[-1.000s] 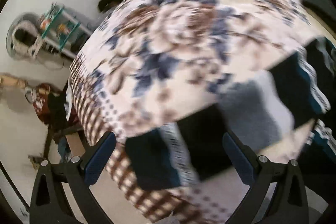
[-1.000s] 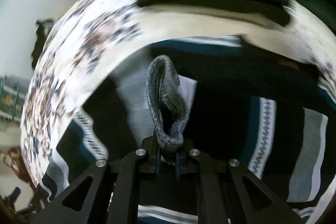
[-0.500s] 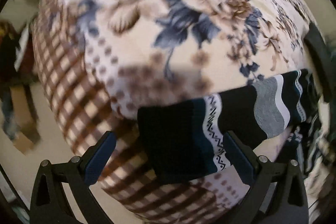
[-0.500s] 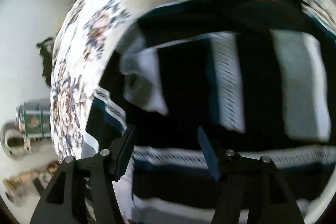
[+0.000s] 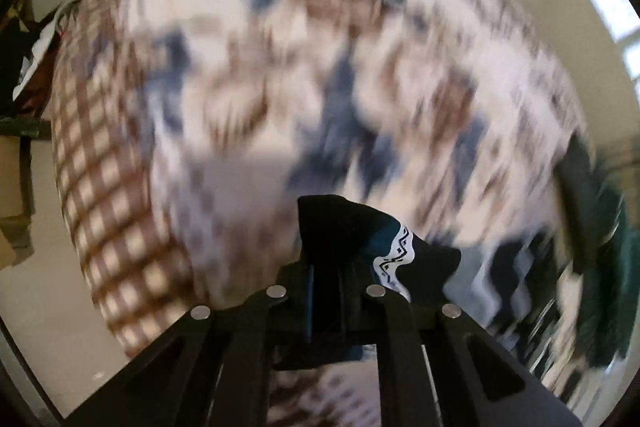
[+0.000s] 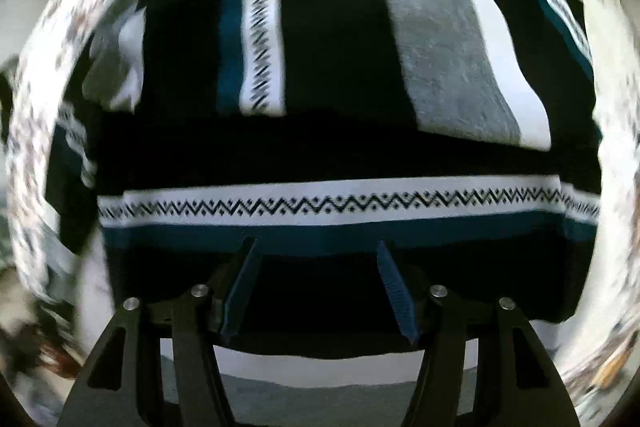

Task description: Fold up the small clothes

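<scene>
**A:** What does the left wrist view show?

**B:** The left gripper [image 5: 326,279] has just been closing, and its jaws now pinch a fold of the striped sweater [image 5: 360,247]. The pinched cloth is black with a teal band and a white zigzag strip, and it stands up between the fingers. Behind it spreads the floral blanket [image 5: 312,87], heavily blurred, with a brown checked border on the left side.

**A:** And the right?

**B:** The right gripper [image 6: 320,287] points down over the sweater [image 6: 320,75], which lies spread across the blanket [image 6: 36,87]. Its jaws stand partway apart, the blue pads [image 6: 394,291] clear of each other, with dark cloth in the gap between them. Whether the pads touch that cloth is hard to tell at this angle; they do not appear to press on it.

**A:** The garment's pattern?

**B:** Black, with teal, grey and white bands and a zigzag stripe just ahead of the fingers.
</scene>
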{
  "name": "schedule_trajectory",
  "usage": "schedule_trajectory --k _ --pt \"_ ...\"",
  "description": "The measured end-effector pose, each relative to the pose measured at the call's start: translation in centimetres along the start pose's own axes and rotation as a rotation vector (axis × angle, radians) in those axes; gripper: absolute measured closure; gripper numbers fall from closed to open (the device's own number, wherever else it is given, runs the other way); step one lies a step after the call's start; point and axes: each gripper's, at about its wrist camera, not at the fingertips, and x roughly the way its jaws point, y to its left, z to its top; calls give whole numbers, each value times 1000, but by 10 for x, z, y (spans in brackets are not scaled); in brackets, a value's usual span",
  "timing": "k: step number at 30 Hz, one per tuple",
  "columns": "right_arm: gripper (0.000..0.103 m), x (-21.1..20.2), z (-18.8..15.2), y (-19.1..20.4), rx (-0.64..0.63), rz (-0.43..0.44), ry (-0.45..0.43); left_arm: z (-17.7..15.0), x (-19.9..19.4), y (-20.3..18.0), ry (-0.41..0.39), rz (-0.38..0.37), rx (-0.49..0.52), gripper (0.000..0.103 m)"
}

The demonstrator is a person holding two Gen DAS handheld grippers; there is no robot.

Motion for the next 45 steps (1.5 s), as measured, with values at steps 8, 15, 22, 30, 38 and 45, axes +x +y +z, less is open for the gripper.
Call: schedule_trajectory --k 8,15,22,30,38,45 --pt "28 8 13 39 29 57 -58 97 7 -18 -169 -37 39 92" --pt "23 11 15 48 100 105 -29 110 38 38 -66 -67 -214 54" --pt "22 4 18 32 143 116 -42 61 52 69 52 -231 -405 38" --pt "22 -7 29 8 196 -31 -146 57 80 22 -2 -163 -294 43" --pt "22 -22 40 -51 266 -79 -229 71 31 -59 -146 -42 114 98" --pt "22 -10 46 -80 264 -30 -218 38 3 -176 -186 -47 410 98"
